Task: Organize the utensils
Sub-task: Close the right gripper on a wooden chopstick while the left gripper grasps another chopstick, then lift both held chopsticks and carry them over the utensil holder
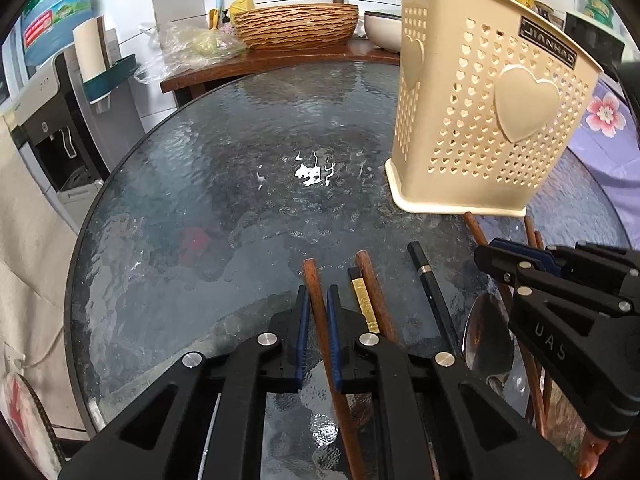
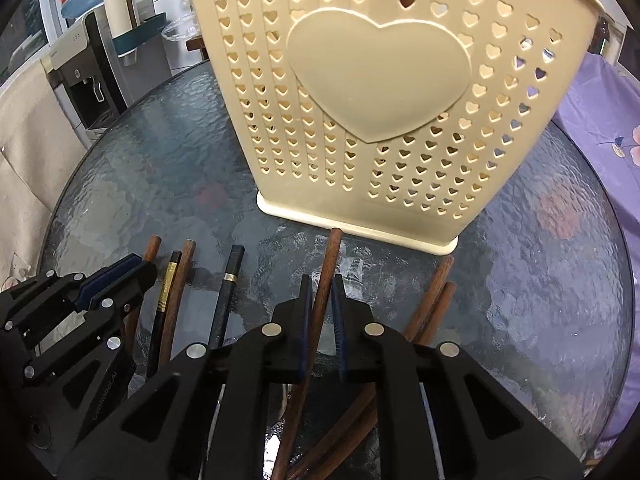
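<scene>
A cream perforated utensil holder (image 1: 480, 120) with a raised heart stands upright on the round glass table (image 1: 240, 184); it fills the right wrist view (image 2: 380, 92). My left gripper (image 1: 317, 294) is shut on a brown wooden chopstick (image 1: 316, 304) low over the table. My right gripper (image 2: 322, 284) is shut on another brown chopstick (image 2: 326, 276) whose tip reaches the holder's base. Loose brown chopsticks (image 2: 432, 300), two black chopsticks (image 1: 430, 288) with gold and silver bands, and a metal spoon (image 1: 488, 336) lie between the grippers.
A wooden side table at the back carries a woven basin (image 1: 296, 26), a white bowl (image 1: 382, 30) and plastic bags. A water dispenser (image 1: 52, 128) stands at the left. A purple floral cloth (image 2: 604, 120) lies at the right.
</scene>
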Demonstrator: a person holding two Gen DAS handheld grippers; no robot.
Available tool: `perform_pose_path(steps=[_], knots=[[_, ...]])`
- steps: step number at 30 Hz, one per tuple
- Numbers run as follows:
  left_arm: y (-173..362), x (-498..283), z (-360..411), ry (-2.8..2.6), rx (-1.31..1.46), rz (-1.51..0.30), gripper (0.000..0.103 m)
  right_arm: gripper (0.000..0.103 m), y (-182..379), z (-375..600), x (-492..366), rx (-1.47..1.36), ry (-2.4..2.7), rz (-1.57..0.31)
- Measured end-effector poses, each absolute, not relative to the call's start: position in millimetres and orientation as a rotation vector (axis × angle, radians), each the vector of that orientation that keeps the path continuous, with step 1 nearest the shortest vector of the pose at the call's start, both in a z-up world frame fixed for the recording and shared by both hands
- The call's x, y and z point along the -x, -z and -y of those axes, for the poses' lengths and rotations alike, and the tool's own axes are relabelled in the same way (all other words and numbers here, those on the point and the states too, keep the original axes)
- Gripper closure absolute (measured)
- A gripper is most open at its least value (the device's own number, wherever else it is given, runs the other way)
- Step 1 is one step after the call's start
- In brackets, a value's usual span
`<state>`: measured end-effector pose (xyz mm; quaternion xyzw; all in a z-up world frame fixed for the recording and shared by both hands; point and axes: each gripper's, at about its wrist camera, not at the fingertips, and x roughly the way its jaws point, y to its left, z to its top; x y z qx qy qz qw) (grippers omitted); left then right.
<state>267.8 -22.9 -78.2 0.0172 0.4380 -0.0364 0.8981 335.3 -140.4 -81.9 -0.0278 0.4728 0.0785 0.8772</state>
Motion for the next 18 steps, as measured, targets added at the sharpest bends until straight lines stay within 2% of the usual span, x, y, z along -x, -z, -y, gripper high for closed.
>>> perform_pose_path(steps=[4, 18], knots=[[78, -268, 20, 0.072, -0.011, -0.907, 0.096, 0.096, 79, 145, -331, 0.046, -0.173, -0.966], [71, -271, 5, 0.1, 0.052, -0.901, 0.096, 0.096, 65, 163, -313, -0.028, -0.256, -0.913]])
